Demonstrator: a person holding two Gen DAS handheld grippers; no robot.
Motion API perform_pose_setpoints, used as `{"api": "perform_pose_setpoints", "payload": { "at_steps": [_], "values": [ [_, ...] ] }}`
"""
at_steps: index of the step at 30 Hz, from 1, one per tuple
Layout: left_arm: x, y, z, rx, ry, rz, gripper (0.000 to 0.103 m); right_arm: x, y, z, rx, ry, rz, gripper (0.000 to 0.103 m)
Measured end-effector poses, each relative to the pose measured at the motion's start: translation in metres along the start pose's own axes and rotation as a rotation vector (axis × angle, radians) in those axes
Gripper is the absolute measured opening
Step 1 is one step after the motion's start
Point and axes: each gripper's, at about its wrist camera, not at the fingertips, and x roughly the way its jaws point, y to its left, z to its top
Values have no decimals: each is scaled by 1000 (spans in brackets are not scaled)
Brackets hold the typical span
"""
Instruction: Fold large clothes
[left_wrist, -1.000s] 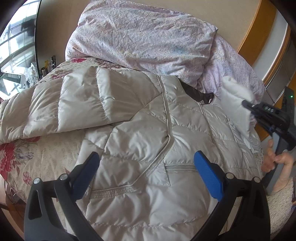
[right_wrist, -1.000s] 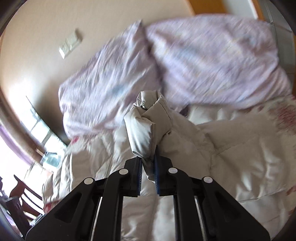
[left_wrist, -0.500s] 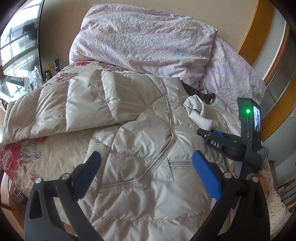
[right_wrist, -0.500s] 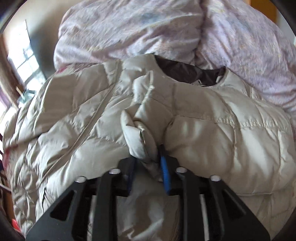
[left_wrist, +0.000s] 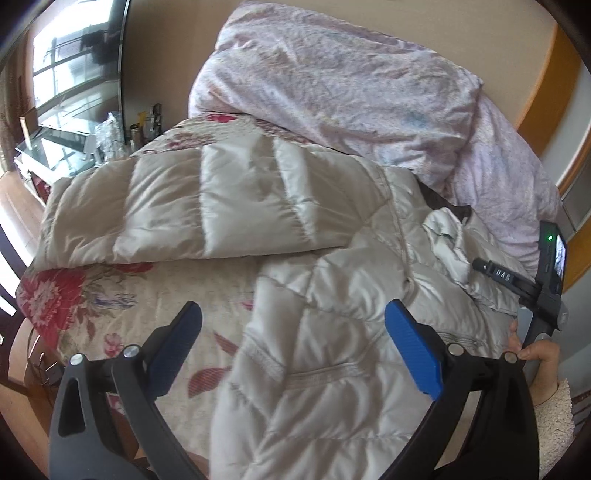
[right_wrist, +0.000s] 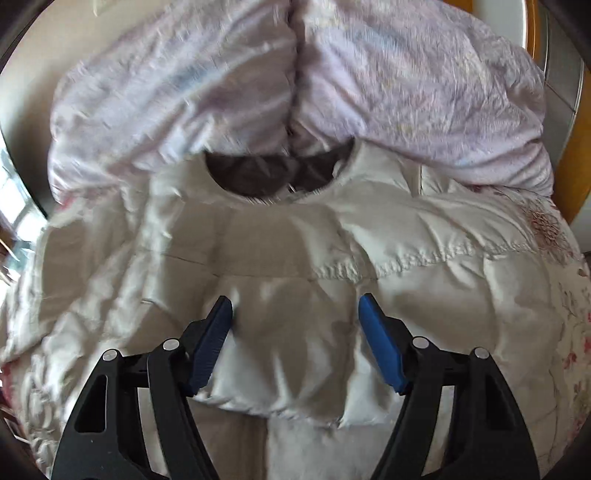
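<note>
Big puffy coat (left_wrist: 332, 332) covers most of bed. Bare flowery blanket (left_wrist: 122, 295) left of coat, room there. Pillows (left_wrist: 332, 92) block far end, touching collar. Wall behind. Cluttered table (left_wrist: 103, 144) far left.

left gripper (left_wrist: 291, 343): black plastic frame, slotted cut-outs in the arms, silver round screws at the pivots, ribbed blue pads on the fingers (left_wrist: 413, 354)
right gripper (right_wrist: 295, 332): same build, black linkage arms, silver screws, blue ribbed pads
right gripper side view (left_wrist: 517, 282): black body, white lettering along the side, upright black unit with a small screen and a green light
hand (left_wrist: 535, 360): on the black handle
sleeve (left_wrist: 552, 417): cream, fuzzy knit cuff
</note>
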Motion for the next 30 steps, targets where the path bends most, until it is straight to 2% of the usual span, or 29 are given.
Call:
{"api": "perform_pose_setpoints", "payload": {
  "at_steps": [4, 10, 13, 23, 28, 30],
  "values": [
    [1, 20, 2, -36, -1, 43, 99, 17, 15, -7, -50, -4, -78, 78],
    [5, 59, 5, -129, 20, 89, 99, 21, 11, -12, -50, -3, -68, 81],
    [7, 80, 8, -193, 31, 113, 99, 24, 8, -11, -44, -11, -56, 86],
    [26, 116, 22, -331, 59, 127, 98, 23, 4, -13, -15, -43, -31, 87],
    [49, 143, 25, -463, 118, 74, 85, 23, 4, -14, -10, -50, -27, 87],
    [52, 149, 27, -492, 107, 72, 82, 23, 4, -14, -8, -52, -26, 87]
  ]
}}
